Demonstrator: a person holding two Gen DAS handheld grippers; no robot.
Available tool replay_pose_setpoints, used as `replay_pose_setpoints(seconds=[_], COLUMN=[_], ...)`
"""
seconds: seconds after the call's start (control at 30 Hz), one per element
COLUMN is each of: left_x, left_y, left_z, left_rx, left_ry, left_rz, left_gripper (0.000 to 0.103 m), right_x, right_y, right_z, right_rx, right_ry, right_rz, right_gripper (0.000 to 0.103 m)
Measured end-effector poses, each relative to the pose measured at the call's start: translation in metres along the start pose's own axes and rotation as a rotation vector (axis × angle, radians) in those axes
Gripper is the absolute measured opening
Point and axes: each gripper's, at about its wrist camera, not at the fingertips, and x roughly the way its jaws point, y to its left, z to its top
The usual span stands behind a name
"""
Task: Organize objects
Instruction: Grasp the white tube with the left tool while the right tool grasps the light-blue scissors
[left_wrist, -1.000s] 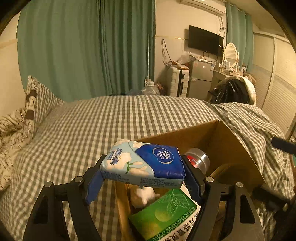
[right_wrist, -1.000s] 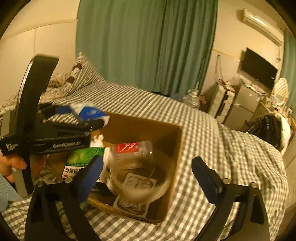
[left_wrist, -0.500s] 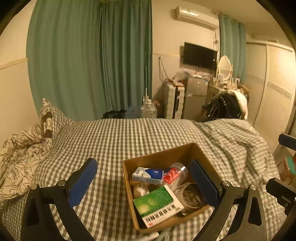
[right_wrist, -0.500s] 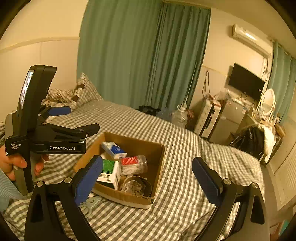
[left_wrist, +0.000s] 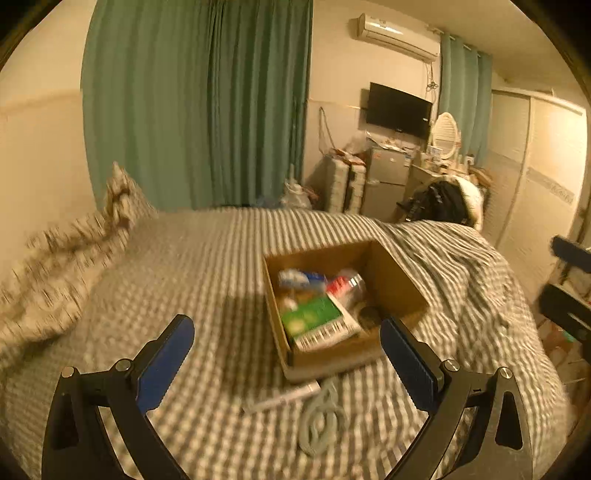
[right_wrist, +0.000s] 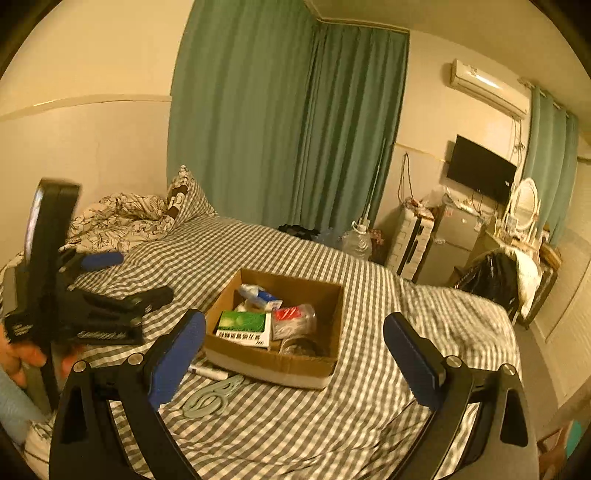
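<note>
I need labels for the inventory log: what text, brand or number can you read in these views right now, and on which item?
None can be read.
Green box: barcode strip and print, too blurred.
Blue tissue pack: logo too small.
Jar: red label, print unreadable.
Left gripper: white lettering on its body, blurred.
Box, marker, scissors: no visible text.

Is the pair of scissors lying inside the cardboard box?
No, the scissors lie on the checked bedcover, outside the cardboard box, beside its near wall.
</note>
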Motion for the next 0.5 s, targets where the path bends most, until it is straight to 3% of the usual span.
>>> replay_pose_setpoints(seconds=[0.17,0.33,0.5], left_x=[0.002,0.012,0.038], left_y=[0.014,0.018,0.031], left_z=[-0.028,-0.048,-0.074], left_rx=[-0.023,0.027,0.052], left_ry=[0.009,0.029,0.113], left_rz=[0.02,0.082,0.145], left_gripper=[0.103,0.103,0.103], right_x=[0.029,0.054,0.084], right_y=[0.007,0.014,0.029], right_z=[-0.034,-0.055,-0.083], right_rx=[0.054,0.068,0.087], right_ry=[0.052,0.088,0.163], right_rz=[-0.009,-0.032,-0.006], right_gripper=[0.097,0.097,0.097])
